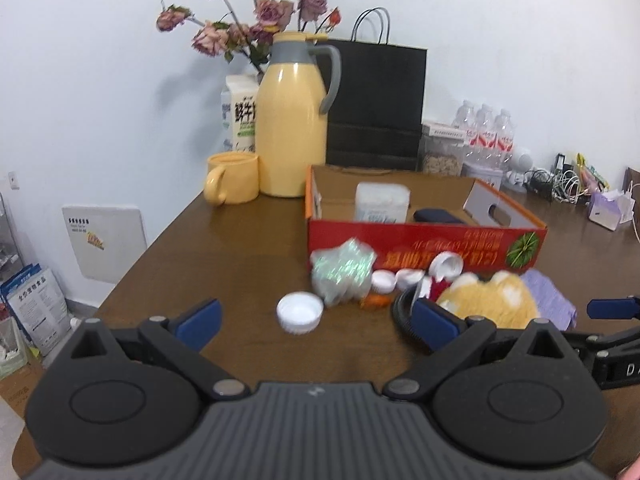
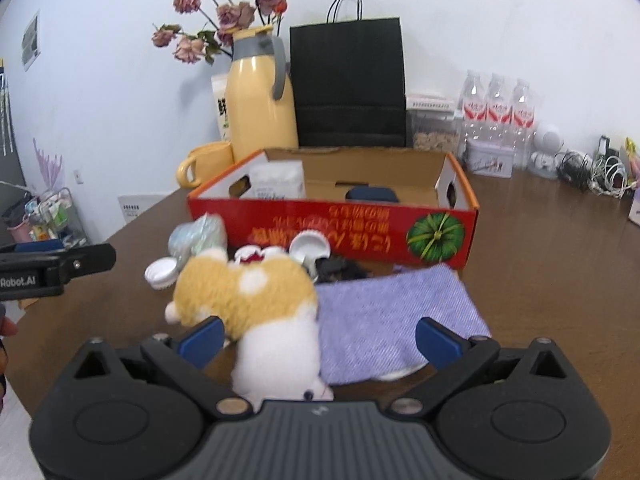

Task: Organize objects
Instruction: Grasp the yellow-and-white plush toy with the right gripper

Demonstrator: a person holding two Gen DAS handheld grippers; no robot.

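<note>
A red cardboard box [image 1: 424,242] [image 2: 360,232] stands on the brown table, holding a white container [image 1: 382,202] and a dark blue case [image 1: 436,216]. In front of it lie an iridescent bag [image 1: 342,274], several white caps [image 1: 300,312], a yellow and white plush toy [image 2: 256,300] [image 1: 488,300] and a purple cloth [image 2: 396,312]. My left gripper [image 1: 316,320] is open above the table, with the nearest white cap just ahead of its wide jaws. My right gripper [image 2: 318,338] is open too, and the plush toy and the cloth lie between its fingers without being pressed.
Behind the box stand a yellow thermos jug [image 1: 292,120], a yellow mug [image 1: 232,176], a milk carton [image 1: 240,112], dried roses [image 1: 248,20] and a black paper bag [image 1: 376,100]. Water bottles [image 2: 496,108], a jar and tangled cables [image 2: 592,172] line the back right.
</note>
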